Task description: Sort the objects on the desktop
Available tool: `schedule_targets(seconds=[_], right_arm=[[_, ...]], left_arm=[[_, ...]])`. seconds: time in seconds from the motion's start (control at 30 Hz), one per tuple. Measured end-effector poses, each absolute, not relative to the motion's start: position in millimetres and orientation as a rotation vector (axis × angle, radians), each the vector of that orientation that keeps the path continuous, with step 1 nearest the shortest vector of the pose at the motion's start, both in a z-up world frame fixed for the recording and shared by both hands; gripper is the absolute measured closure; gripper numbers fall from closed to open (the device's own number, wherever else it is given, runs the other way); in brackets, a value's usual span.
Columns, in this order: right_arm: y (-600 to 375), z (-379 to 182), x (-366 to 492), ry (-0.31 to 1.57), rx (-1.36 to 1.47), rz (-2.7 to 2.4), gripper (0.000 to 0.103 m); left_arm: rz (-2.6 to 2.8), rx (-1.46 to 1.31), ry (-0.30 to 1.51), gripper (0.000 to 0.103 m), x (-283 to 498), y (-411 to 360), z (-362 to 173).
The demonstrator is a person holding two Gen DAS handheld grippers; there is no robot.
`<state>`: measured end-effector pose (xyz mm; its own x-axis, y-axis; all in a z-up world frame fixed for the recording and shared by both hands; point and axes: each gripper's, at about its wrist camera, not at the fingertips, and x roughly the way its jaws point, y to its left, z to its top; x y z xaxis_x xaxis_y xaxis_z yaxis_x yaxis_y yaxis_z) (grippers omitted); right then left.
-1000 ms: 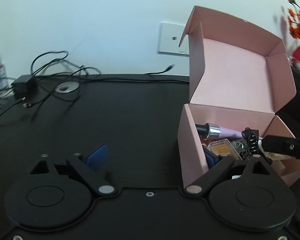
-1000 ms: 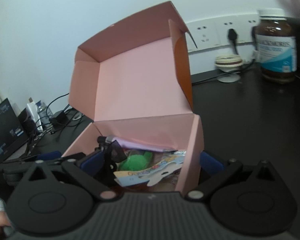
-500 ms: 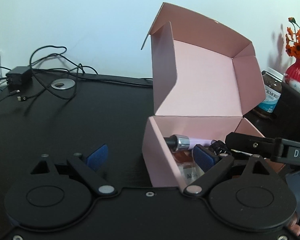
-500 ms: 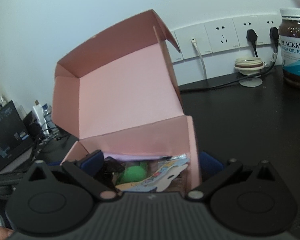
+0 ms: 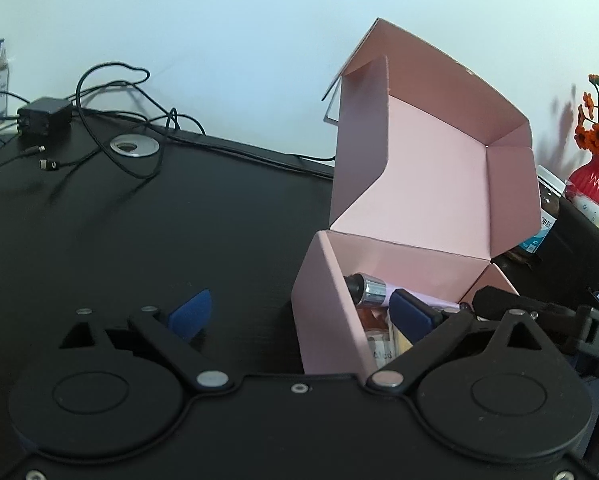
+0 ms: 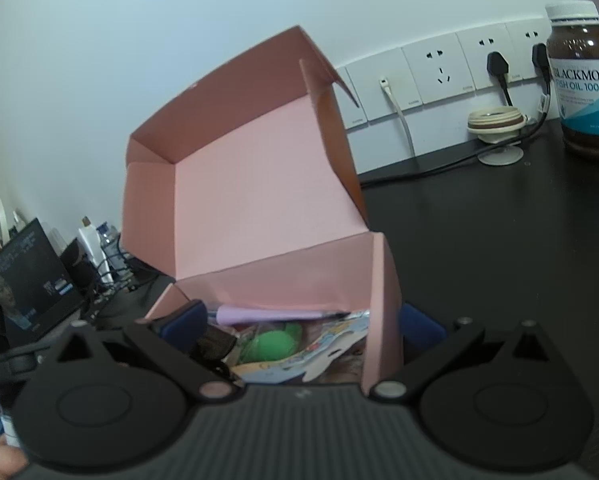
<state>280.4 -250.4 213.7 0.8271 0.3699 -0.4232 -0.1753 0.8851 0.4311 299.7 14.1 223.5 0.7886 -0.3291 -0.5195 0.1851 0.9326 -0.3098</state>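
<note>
The pink box (image 6: 283, 276) stood open on the table (image 5: 179, 220), holding small items. Both grippers, left (image 5: 301, 312) and right (image 6: 299, 322), were spread wide and empty, each straddling 1 box wall; closing or lifting risked tipping the light box

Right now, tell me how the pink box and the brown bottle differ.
The pink box stands open, lid raised; the brown bottle is shut under a white cap. The box is plain card with no print; the bottle carries a printed label. The box holds mixed small items; the bottle's contents cannot be made out. Both stand on the black desk.
</note>
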Motion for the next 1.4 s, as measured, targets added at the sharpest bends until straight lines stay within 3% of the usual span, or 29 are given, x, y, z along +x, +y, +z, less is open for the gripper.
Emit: schedule_targets(seconds=[0.93, 1.4], right_arm=[[-247, 216, 270, 0.476, 0.348, 0.232, 0.001], [-250, 229, 280, 0.587, 0.193, 0.254, 0.001]], left_arm=[[-0.248, -0.075, 0.525, 0.000, 291, -2, 235], [-0.261, -0.110, 0.467, 0.000, 286, 8, 241]])
